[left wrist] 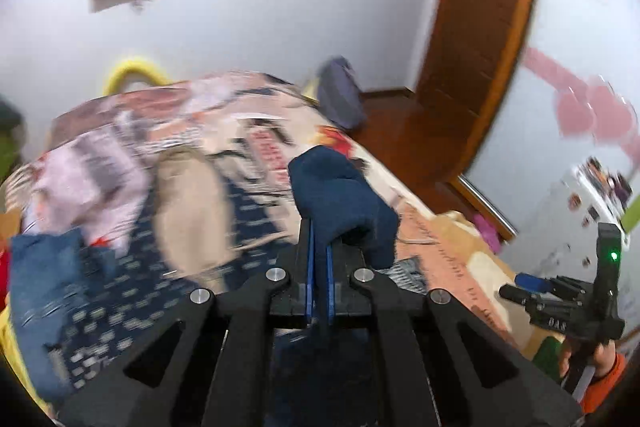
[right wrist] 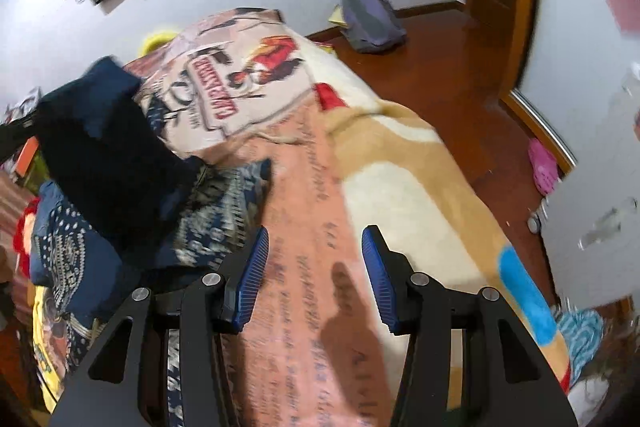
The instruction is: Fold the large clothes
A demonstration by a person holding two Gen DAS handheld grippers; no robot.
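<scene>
Left tongs (left wrist: 319, 259): clamped tight on a fold of the navy garment (left wrist: 340, 195). The blue pads (left wrist: 309, 267) are pressed together with cloth squeezed between them. The fabric bunches up past the tips toward 12 o'clock and drapes over toward 2 o'clock. It looks thick and soft, knit-like, solid dark blue, no print on the lifted part.

From the right wrist view the same garment (right wrist: 108, 155) is a dark heap at 9 to 10 o'clock, raised above the bed (right wrist: 400, 187), nearly black in shadow with a brighter navy edge on top. Below it, at 8 o'clock, lies navy patterned cloth (right wrist: 64, 251) with white dots and bands. I can't tell if that is part of the same garment or a separate piece.

Right tongs (right wrist: 316, 275): partly open, nothing between the pads. They hang over the peach printed blanket (right wrist: 304, 211) covering the bed, just right of the patterned cloth, not touching it as far as I can see. In the left view my right hand (left wrist: 600, 359), orange sleeve, carries them at 4 o'clock.

Left view is motion-blurred, so bed clutter at 9 o'clock, pale and denim-blue pieces, is not readable. Purple bag (right wrist: 372, 19) on the wood floor (right wrist: 460, 83) at 1 o'clock, well apart from the bed.
</scene>
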